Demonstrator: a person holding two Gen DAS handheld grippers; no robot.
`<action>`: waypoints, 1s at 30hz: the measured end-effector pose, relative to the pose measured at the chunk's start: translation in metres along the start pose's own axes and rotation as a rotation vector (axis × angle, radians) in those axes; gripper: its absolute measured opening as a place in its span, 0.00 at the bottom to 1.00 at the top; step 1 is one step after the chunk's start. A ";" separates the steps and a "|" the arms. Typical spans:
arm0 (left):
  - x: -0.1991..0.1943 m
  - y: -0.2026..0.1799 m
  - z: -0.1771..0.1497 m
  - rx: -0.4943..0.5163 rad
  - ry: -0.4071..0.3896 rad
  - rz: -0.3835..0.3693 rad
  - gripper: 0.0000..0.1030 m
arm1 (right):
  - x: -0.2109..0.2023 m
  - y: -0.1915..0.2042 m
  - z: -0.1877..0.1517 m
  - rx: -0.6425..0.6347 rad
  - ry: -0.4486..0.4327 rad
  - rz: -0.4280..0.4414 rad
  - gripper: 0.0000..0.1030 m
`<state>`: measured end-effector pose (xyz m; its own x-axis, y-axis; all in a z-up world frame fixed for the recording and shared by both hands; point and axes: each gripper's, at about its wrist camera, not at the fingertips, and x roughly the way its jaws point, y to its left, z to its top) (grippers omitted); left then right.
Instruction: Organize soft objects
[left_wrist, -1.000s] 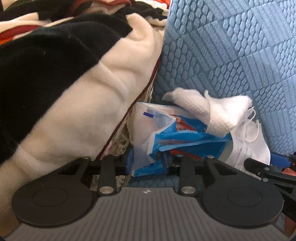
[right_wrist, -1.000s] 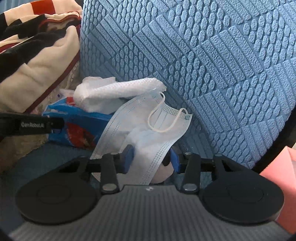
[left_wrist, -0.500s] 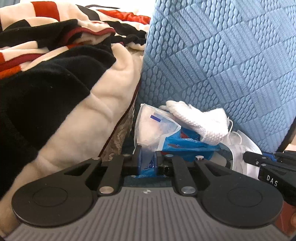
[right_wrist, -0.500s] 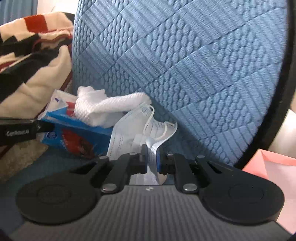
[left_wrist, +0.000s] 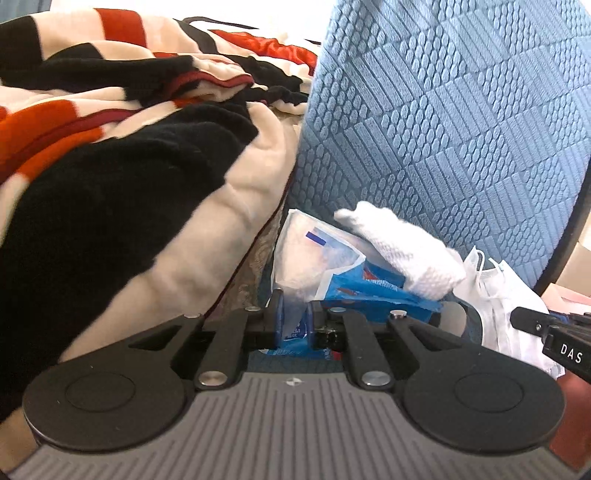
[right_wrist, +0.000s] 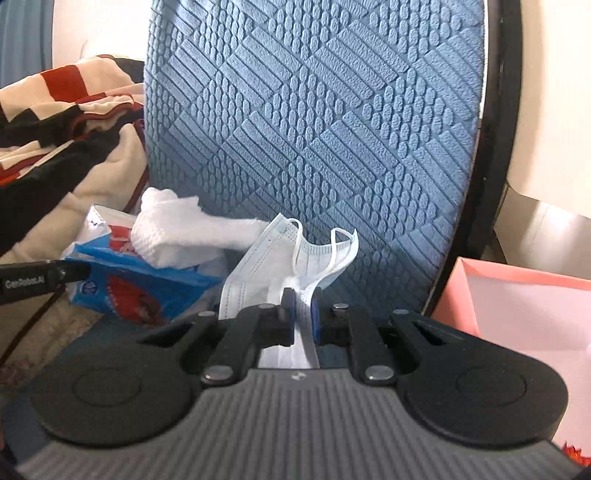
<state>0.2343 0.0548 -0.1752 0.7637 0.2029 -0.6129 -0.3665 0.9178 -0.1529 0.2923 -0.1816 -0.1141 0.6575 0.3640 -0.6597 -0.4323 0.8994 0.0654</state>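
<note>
While L claw (left_wrist: 294, 322) pinches blue packet (left_wrist: 364, 288), R claw (right_wrist: 300, 309) clamps mask (right_wrist: 295, 254) by cushion (right_wrist: 314, 122) edge.

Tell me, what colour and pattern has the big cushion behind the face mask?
The cushion is blue with an embossed geometric pattern, clearest in the right wrist view.

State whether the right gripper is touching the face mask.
Touching: the right wrist view shows the right gripper closed on the face mask, pinching its folded edge.
</note>
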 end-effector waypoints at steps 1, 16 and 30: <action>-0.005 0.001 -0.002 -0.005 0.000 0.002 0.14 | -0.004 0.001 -0.002 -0.001 -0.002 -0.003 0.12; -0.059 0.007 -0.043 -0.083 0.102 -0.009 0.14 | -0.052 0.028 -0.047 0.007 0.110 0.021 0.12; -0.051 0.019 -0.043 -0.140 0.177 -0.005 0.57 | -0.054 0.015 -0.085 0.154 0.276 0.024 0.13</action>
<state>0.1657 0.0469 -0.1807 0.6647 0.1243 -0.7367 -0.4430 0.8596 -0.2546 0.1984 -0.2084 -0.1413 0.4467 0.3250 -0.8336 -0.3335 0.9250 0.1819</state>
